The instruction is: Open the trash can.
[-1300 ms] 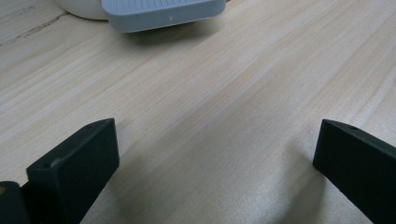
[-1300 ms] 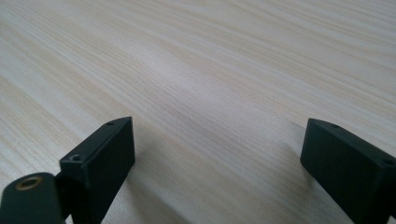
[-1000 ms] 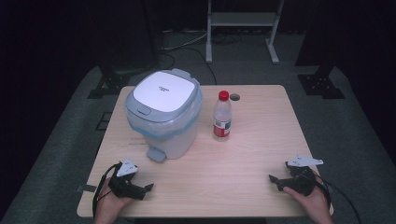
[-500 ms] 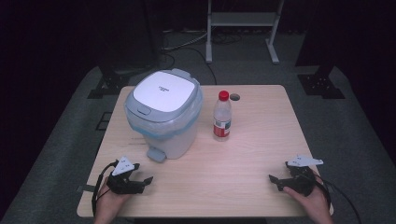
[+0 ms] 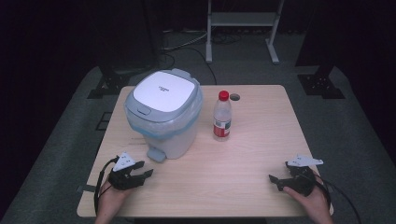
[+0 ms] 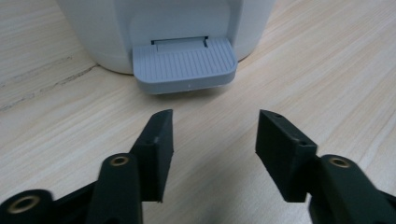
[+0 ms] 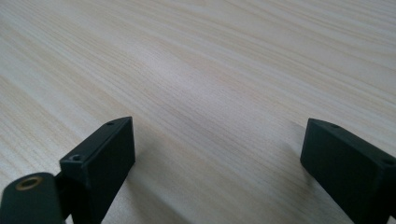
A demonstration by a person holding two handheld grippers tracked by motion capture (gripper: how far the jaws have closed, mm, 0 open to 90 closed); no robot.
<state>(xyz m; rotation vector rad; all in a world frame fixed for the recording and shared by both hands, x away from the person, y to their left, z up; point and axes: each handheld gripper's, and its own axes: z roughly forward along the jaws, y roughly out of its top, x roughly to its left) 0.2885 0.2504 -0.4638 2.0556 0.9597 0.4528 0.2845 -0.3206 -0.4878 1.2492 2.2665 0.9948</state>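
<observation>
the left tongs (image 5: 140, 175) are sitting low on the counter (image 5: 261, 140), facing the grey ribbed pedal (image 6: 184, 65) at the foot of the white pedal bin (image 5: 164, 116) — their jaws have just been closing and are standing half spread with nothing between them. the right tongs (image 5: 276, 179) are resting wide apart at the near right corner, empty too. the bin is standing on the counter's left half, lid down, a blue liner showing under the rim; a plastic bottle (image 5: 222, 116) is standing just beside it. the bin is probably light, hollow plastic (smooth-walled, so slippery) — likely to skid if pushed sideways. the pedal is looking like the place to act: stiff, ridged for grip, pressed from above.
</observation>
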